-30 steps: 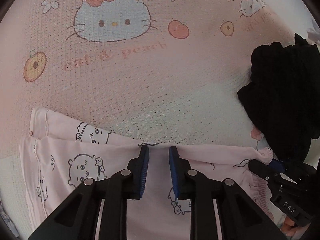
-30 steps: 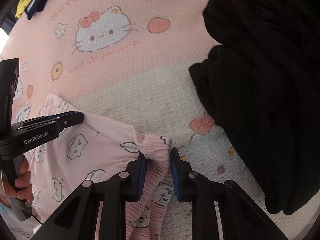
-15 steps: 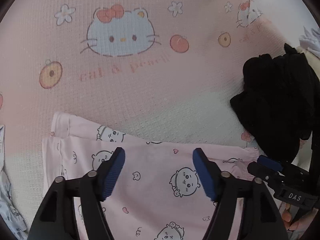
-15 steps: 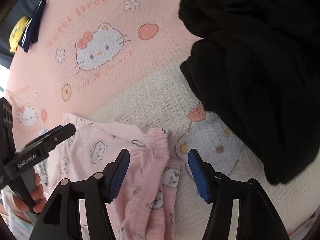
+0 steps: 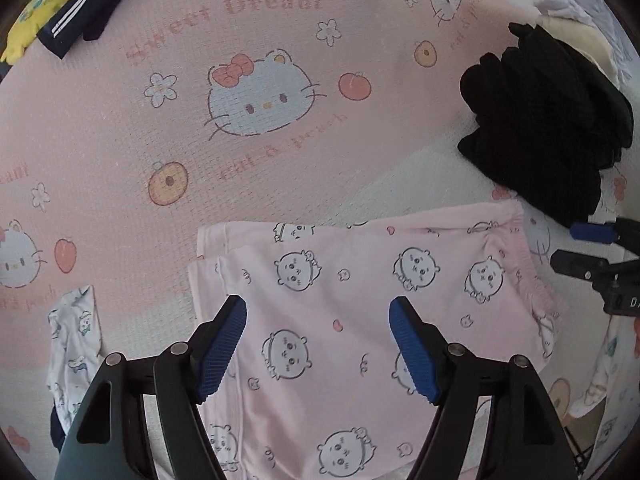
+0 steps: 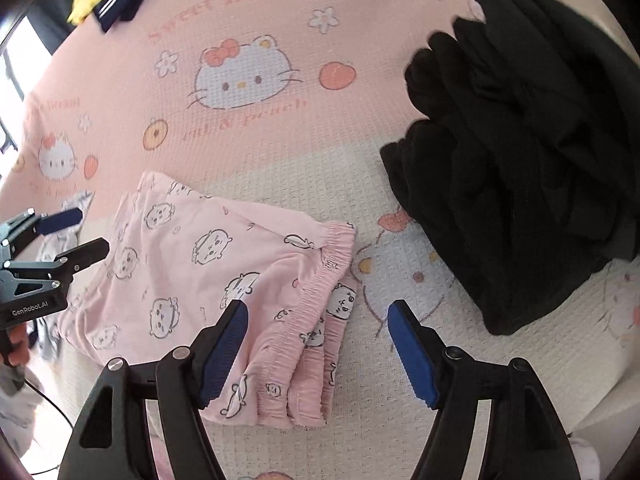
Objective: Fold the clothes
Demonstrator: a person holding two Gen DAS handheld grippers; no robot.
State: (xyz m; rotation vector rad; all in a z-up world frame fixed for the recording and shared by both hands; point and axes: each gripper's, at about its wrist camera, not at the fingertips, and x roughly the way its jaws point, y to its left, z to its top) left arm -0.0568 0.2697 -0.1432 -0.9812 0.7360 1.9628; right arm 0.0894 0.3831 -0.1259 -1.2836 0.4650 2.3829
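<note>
on the bed: pink cartoon blanket (image 5: 280, 184) spread flat, used as the work surface
task item: pink printed shorts (image 5: 360, 304) lying folded on the blanket, elastic waistband (image 6: 336, 256) bunched on the side toward the right gripper
left gripper (image 5: 318, 344): jaws wide apart, hanging over the shorts, nothing between the pads, not touching the cloth
right gripper (image 6: 316, 348): jaws opening, over the waistband end, no cloth pinched; pads clear of the fabric
neighbours: black garment pile (image 6: 520, 168) close beside the waistband end, not touching as far as i can tell; white printed cloth (image 5: 76, 344) near the leg end; navy striped garment (image 5: 88, 8) and yellow plush (image 5: 36, 20) well apart at the far edge
handling guess: thin, light, floppy knit; will sag and slide layer on layer; not fragile
where to grab: gathered waistband is thickest and grips best; leg hems (image 5: 212, 256) are the other good hold; pinch all layers at an edge, mid-panel would lift just the top layer
stage guess: a fold looks laid down and let go; another fold or moving it aside likely remains
</note>
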